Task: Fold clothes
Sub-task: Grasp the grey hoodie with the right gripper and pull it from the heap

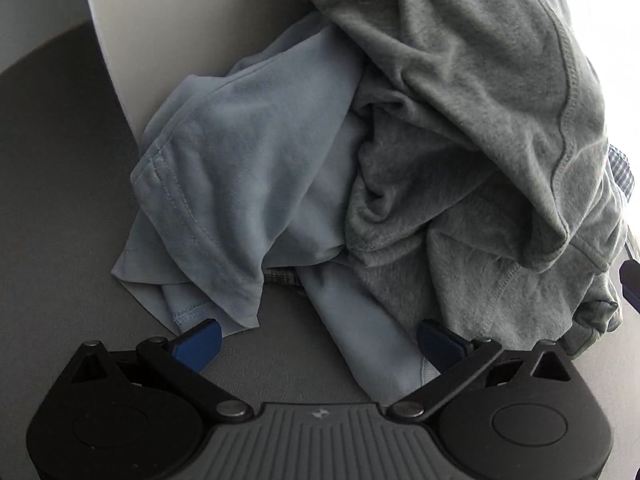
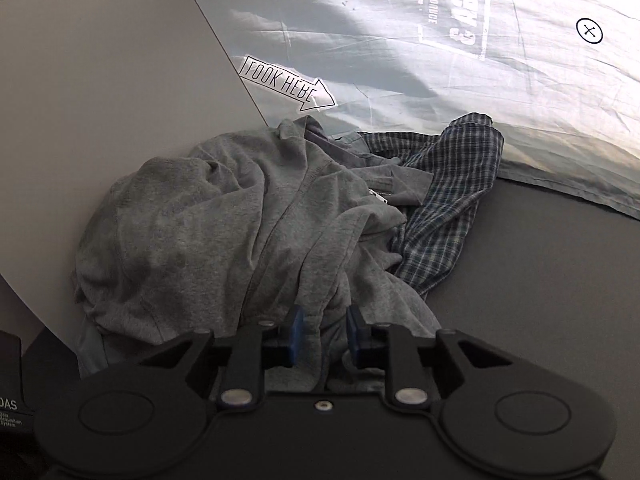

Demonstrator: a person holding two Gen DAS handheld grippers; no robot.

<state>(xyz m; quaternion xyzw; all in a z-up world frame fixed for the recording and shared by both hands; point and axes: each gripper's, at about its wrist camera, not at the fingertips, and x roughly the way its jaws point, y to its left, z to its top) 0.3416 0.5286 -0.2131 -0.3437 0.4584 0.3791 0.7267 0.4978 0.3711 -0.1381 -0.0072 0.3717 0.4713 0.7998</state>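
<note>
A heap of clothes lies on a dark grey table (image 1: 60, 200). In the left wrist view a light blue garment (image 1: 240, 168) lies at the front left of the heap, with a grey sweatshirt (image 1: 480, 100) over it to the right. My left gripper (image 1: 318, 342) is open, its blue pads on either side of a strip of the light blue garment. In the right wrist view the grey sweatshirt (image 2: 224, 232) fills the middle, with a blue plaid shirt (image 2: 448, 208) to its right. My right gripper (image 2: 323, 338) is shut on a fold of the grey sweatshirt.
A white panel (image 2: 100, 120) stands behind the heap on the left. A pale sheet with a "LOOK HERE" arrow (image 2: 288, 84) hangs behind it. Bare table (image 2: 540, 280) lies to the right of the plaid shirt. The other gripper's dark tip (image 1: 631, 284) shows at the right edge.
</note>
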